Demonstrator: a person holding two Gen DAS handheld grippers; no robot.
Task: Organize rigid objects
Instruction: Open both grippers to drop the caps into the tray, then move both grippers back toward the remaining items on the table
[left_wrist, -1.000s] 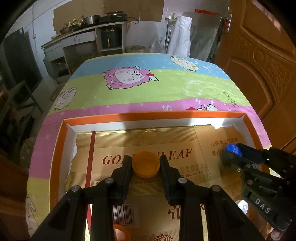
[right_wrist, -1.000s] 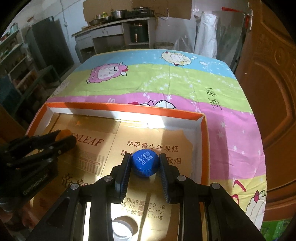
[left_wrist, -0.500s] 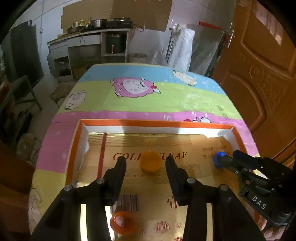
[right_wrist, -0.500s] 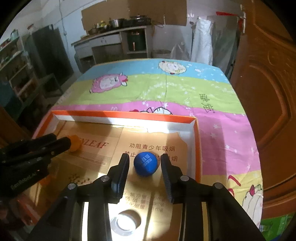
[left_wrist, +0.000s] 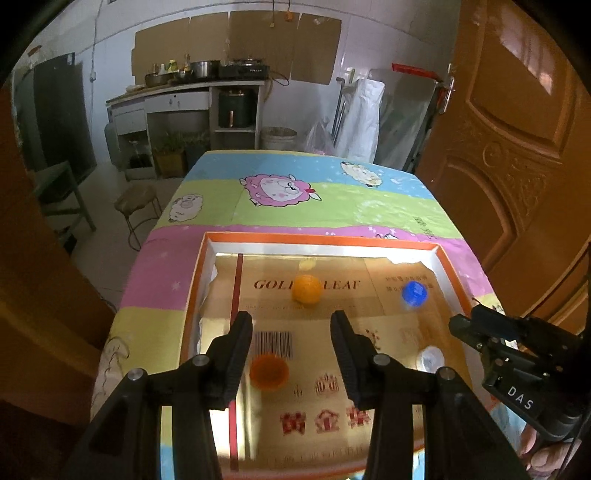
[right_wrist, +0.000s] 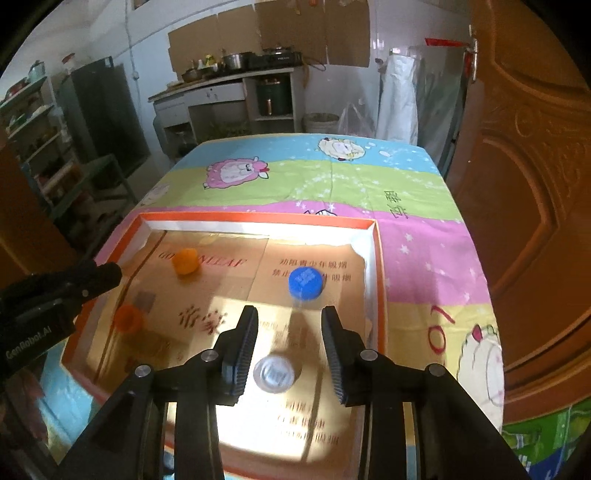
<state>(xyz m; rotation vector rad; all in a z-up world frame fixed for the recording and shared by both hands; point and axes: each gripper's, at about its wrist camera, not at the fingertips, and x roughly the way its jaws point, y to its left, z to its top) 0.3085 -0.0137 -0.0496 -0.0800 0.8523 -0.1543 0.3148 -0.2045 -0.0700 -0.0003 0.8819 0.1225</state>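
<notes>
A shallow orange-rimmed box (left_wrist: 317, 237) (right_wrist: 258, 218) lined with gold card lies on the table. Inside it rest a yellow-orange cap (left_wrist: 306, 288) (right_wrist: 185, 261) at the far left, a blue cap (left_wrist: 414, 293) (right_wrist: 306, 283) at the far right, a darker orange cap (left_wrist: 268, 371) (right_wrist: 128, 319) nearer on the left and a clear cap (left_wrist: 430, 359) (right_wrist: 275, 373) nearer on the right. My left gripper (left_wrist: 291, 323) hangs open above the box, nothing between its fingers. My right gripper (right_wrist: 289, 317) is open too, raised over the clear cap, short of the blue one.
The table wears a striped cartoon-sheep cloth (left_wrist: 295, 192) that runs on beyond the box. A brown wooden door (left_wrist: 517, 147) stands close on the right. A stool (left_wrist: 136, 195) and kitchen cabinets (left_wrist: 184, 107) lie past the table's far left corner.
Both grippers let go of their caps, the yellow-orange one on the left and the blue one on the right. Both then drew back and up, leaving the caps in the box.
</notes>
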